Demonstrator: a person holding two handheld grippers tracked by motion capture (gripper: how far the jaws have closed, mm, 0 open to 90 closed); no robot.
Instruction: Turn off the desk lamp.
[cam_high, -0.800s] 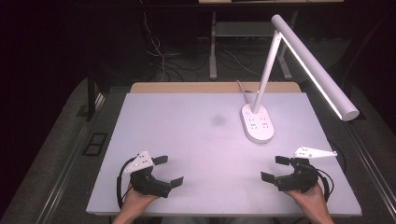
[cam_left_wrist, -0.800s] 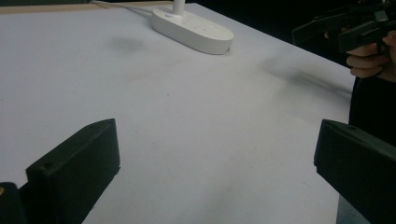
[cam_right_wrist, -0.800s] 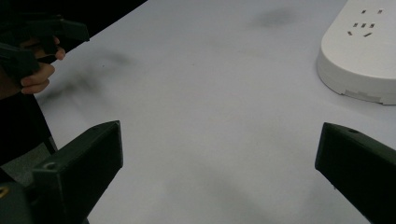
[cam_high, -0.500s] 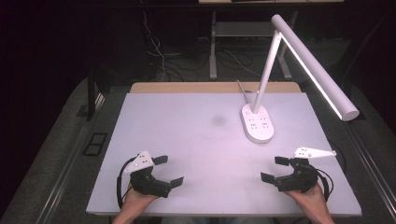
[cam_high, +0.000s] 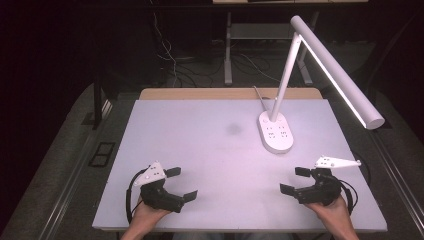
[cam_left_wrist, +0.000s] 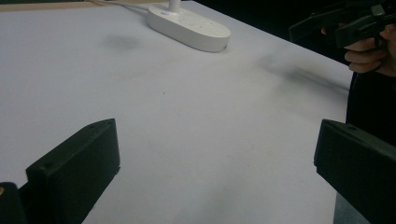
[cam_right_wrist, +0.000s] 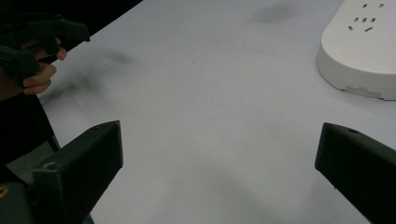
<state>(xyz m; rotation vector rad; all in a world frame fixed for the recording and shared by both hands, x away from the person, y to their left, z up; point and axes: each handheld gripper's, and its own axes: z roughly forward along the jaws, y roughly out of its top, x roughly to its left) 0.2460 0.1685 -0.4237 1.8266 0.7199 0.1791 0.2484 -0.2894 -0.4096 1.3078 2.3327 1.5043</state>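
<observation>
Left gripper: jaws spread wide, empty, low over the bench at its near left.
Right gripper: jaws spread, empty, near right.
Lamp: one; base lies ahead of the right gripper, the nearer one, long axis running away from the person.
Task thing: none named.
Count: two grippers, one lamp.

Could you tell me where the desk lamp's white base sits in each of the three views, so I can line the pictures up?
High view: the lamp base stands right of centre on the table, ahead of the right tool.
Left gripper view: the base lies at the top, just right of centre.
Right gripper view: the base fills the upper right corner.
Shared landmark: the dark smudge on the table beside the base.
</observation>
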